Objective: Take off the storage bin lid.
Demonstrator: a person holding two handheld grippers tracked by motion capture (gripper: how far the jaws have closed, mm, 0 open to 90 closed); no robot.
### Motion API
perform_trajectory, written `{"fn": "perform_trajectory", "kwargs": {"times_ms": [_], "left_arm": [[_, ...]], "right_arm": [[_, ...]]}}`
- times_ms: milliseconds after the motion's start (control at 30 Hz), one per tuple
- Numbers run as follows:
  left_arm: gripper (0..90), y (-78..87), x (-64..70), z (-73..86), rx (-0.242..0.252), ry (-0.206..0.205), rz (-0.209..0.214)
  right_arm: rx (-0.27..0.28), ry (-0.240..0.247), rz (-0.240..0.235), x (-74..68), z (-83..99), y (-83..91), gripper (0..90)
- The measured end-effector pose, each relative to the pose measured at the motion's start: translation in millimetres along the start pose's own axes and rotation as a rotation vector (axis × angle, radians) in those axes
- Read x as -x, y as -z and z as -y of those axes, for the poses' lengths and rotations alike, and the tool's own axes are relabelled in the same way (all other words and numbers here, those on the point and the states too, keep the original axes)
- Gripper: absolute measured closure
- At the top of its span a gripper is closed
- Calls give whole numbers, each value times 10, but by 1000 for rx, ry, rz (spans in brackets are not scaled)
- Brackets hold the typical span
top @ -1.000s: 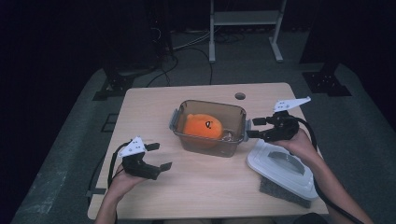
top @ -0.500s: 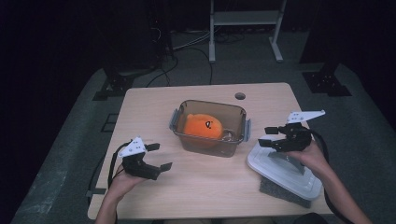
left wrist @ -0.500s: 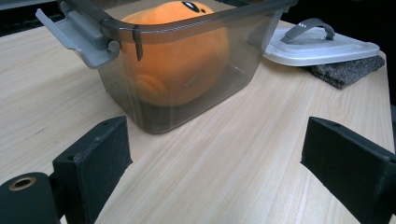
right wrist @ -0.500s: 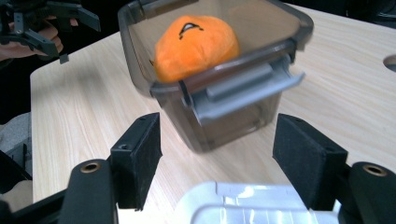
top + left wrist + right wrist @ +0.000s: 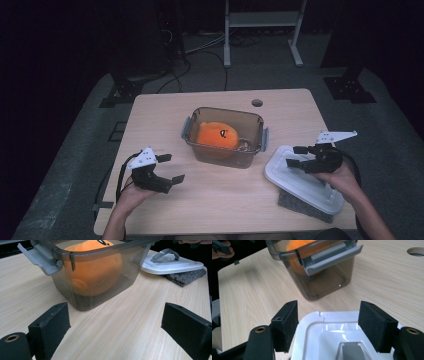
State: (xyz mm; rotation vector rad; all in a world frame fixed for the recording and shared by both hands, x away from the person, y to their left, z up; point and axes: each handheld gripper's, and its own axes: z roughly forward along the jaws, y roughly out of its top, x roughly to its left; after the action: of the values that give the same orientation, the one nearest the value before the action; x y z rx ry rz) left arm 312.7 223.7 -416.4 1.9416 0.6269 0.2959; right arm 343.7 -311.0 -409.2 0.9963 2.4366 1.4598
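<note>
Right gripper has swung back from the container and we now hover it, jaws wide, over the white lid at near right. Closing looks next. Left gripper waits wide, empty.

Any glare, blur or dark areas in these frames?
High view: surroundings beyond the light wooden table are nearly black. Right gripper view: bright glare on the glossy white plastic lid. Left gripper view: near jaws slightly soft, the translucent grey container sharp.
</note>
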Motion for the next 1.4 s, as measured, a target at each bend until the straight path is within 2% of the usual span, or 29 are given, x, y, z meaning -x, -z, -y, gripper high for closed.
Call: {"fn": "perform_trajectory", "kwargs": {"times_ms": [633,1133,1200,1400], "left_arm": [[74,13,5,-9,2,-3,-7],[75,23,-3,-9,7,3,-5],[75,21,-2,-8,6,2,-5],[75,21,1,-10,7,3,-4]], "right_arm": [[2,-28,51,75,314,119,327],[6,-19,107,116,513,174,430],[7,-3,116,117,532,183,462],[-1,2,115,114,583,166,541]]}}
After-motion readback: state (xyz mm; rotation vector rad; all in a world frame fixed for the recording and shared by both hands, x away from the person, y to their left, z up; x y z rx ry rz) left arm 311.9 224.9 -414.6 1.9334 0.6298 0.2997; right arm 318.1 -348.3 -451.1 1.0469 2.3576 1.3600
